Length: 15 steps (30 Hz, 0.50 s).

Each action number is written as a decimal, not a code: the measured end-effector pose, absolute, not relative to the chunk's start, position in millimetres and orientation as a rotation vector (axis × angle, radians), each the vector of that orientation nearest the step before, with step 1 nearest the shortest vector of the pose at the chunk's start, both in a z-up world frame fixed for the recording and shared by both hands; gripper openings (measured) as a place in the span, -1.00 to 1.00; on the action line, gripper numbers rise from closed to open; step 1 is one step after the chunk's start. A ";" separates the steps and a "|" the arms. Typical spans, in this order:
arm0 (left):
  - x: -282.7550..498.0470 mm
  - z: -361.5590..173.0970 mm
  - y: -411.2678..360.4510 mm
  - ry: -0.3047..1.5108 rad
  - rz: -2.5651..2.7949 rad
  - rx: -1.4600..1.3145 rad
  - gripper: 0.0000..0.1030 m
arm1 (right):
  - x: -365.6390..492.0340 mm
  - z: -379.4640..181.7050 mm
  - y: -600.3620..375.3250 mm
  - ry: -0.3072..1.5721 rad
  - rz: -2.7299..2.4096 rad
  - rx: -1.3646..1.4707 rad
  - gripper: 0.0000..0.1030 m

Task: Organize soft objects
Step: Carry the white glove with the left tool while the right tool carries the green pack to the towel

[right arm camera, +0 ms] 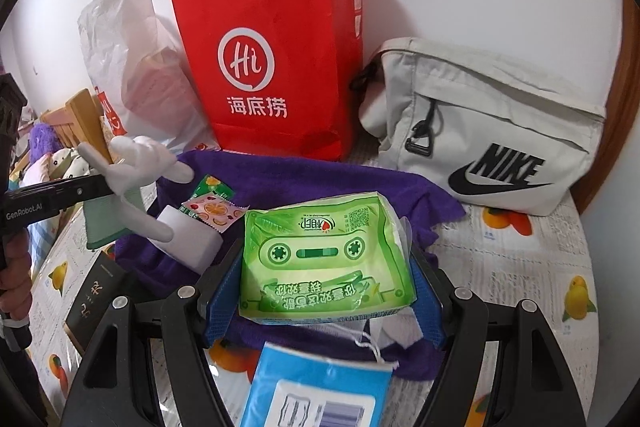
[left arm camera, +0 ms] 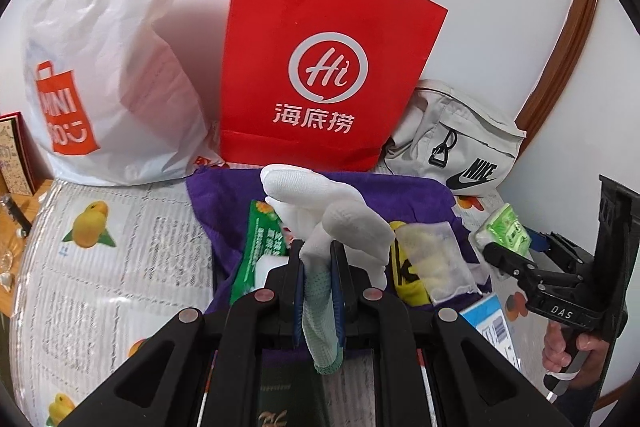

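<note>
- Your left tool (left arm camera: 318, 259) is clamped on a white glove (left arm camera: 320, 211) by its cuff, with the fingers flopping up above the purple towel (left arm camera: 360, 191). So one soft thing is picked up, but it hasn't gone anywhere yet.
- Your right tool (right arm camera: 326, 283) has its jaws wide around a green tissue pack (right arm camera: 326, 259). The blue pads sit against both ends, so I'd call that a grip, with the pack lifted just over the towel.
- Honestly you look early to mid way. Nothing I can see is actually sorted into a bag yet, though I can't see inside any of them.
- Candidate spots are all at the back: red bag (left arm camera: 324, 67), white plastic bag (left arm camera: 108, 67) and grey pouch (right arm camera: 488, 131). Which one you're meant to use, I can't tell.
- Still on the towel: a green packet (left arm camera: 260, 251), a mesh pouch with something yellow under it (left arm camera: 436, 263), a white block (right arm camera: 188, 239) and a small sweet wrapper (right arm camera: 214, 211).
- A blue box (right arm camera: 316, 387) and a dark booklet (right arm camera: 94, 291) are lying on the surface (left arm camera: 100, 267) too, but those don't look soft, so probably not your problem.
- My guess: drop these two off, then come back for the rest.
</note>
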<state>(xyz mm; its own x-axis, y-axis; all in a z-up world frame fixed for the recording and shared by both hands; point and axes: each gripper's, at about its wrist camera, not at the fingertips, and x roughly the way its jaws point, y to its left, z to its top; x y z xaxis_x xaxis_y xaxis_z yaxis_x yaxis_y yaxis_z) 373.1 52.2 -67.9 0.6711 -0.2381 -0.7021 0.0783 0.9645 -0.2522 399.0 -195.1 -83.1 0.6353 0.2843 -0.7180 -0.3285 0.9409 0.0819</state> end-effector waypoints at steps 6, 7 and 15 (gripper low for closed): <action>394.0 -79.6 49.0 0.841 -0.183 -0.218 -0.77 | 417.8 -92.8 -192.9 0.835 0.357 -0.056 0.43; 397.3 -82.0 48.8 0.845 -0.183 -0.220 -0.77 | 420.4 -94.7 -192.7 0.839 0.358 -0.053 0.43; 421.4 -106.7 44.3 0.901 -0.187 -0.235 -0.77 | 439.4 -116.5 -189.6 0.898 0.368 -0.035 0.43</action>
